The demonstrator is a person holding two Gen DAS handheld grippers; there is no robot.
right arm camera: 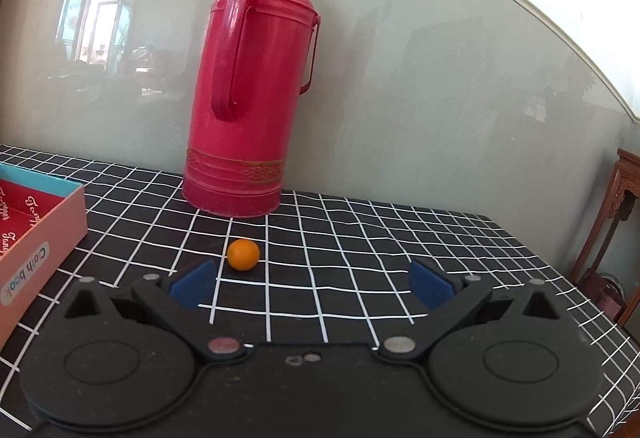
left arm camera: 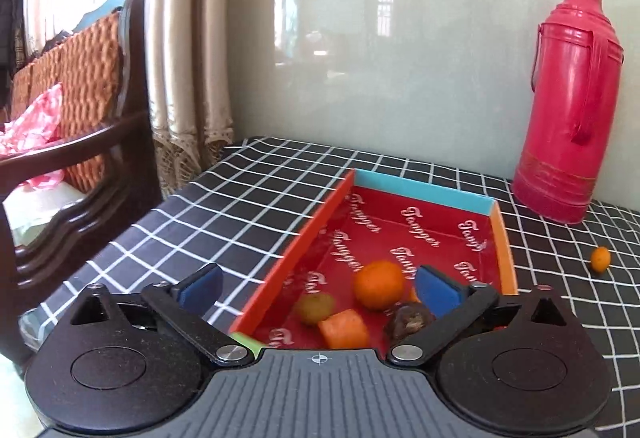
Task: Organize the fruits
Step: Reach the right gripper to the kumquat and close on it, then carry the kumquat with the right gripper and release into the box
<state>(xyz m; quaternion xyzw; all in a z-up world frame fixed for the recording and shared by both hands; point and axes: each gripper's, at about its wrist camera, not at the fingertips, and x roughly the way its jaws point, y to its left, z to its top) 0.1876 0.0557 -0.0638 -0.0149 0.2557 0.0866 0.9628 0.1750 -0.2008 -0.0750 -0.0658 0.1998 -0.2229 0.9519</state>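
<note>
A shallow red box (left arm camera: pixel 424 194) with coloured walls lies on the checked tablecloth. Inside it are an orange (left arm camera: pixel 379 284), a yellowish-green fruit (left arm camera: pixel 315 308), an orange chunk (left arm camera: pixel 344 330) and a dark brown fruit (left arm camera: pixel 408 320). My left gripper (left arm camera: pixel 318 288) is open and empty, just above the box's near end. A small orange fruit (right arm camera: pixel 243 254) lies alone on the cloth; it also shows in the left wrist view (left arm camera: pixel 600 259). My right gripper (right arm camera: pixel 312 280) is open and empty, close before it, the fruit near its left finger. The box's corner shows in the right wrist view (right arm camera: pixel 44 234).
A tall red thermos (right arm camera: pixel 252 90) stands at the back against the wall, just behind the small orange fruit; it also shows in the left wrist view (left arm camera: pixel 568 110). A dark wooden chair (left arm camera: pixel 76 142) stands left of the table. The table's right edge (right arm camera: pixel 592 302) is near.
</note>
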